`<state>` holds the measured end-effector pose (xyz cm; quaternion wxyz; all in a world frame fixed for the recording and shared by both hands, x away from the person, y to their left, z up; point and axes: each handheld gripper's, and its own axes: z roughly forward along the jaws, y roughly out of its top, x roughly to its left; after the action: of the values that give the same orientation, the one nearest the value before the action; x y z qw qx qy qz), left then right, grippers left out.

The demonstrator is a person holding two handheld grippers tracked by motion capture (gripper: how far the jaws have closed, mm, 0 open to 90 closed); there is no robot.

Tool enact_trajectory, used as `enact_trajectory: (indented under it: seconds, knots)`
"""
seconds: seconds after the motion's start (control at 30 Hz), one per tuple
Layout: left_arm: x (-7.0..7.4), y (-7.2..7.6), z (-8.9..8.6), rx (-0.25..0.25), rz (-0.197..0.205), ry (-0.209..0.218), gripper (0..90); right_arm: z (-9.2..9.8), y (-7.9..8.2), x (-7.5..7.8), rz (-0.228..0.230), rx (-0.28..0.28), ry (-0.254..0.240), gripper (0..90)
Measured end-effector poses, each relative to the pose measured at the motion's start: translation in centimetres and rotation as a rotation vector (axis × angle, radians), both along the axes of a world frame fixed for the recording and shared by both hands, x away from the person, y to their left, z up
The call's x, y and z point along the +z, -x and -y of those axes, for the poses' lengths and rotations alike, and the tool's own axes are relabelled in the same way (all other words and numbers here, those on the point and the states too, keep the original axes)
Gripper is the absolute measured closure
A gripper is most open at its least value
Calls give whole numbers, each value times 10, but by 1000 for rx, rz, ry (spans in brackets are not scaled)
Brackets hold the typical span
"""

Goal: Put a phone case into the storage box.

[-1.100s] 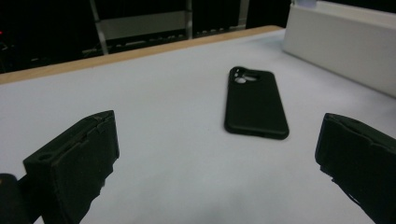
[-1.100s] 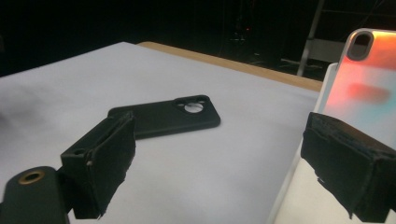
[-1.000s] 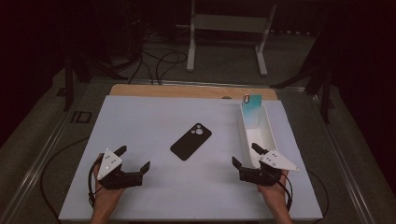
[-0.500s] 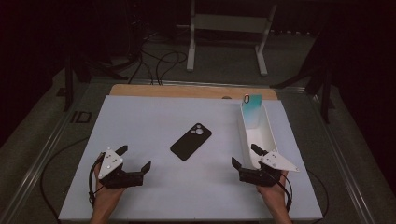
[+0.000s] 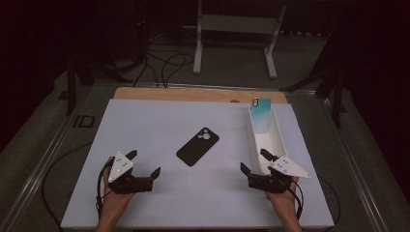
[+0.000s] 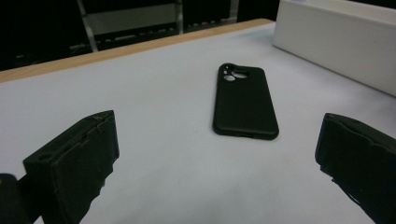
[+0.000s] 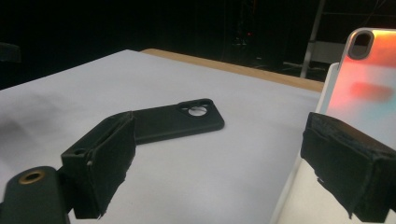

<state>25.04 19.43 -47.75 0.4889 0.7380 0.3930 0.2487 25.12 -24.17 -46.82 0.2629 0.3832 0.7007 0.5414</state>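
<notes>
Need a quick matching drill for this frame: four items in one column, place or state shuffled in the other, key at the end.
Items:
1. black phone case
2. teal phone
3. white bin
4. left claw

Descriptions:
A. open, holding nothing, near the table's front-left
B. lying flat mid-table, camera cutout toward the far side
C. long and narrow, on the table's right side
D. propped upright at the far end of the bin

Pairs: 1-B, 2-D, 3-C, 4-A
</notes>
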Motion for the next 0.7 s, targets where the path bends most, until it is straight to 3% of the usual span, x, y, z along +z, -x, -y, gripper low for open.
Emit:
enact_trajectory:
  seconds: [0.1,0.7]
  knots:
    - [0,-4,5,-10,-5,-10,1,0,0,0,0,-1,-5,100]
    - [-29,-67,61,-57,-151,-88,1,2,-1,1,-1,-4,-13,101]
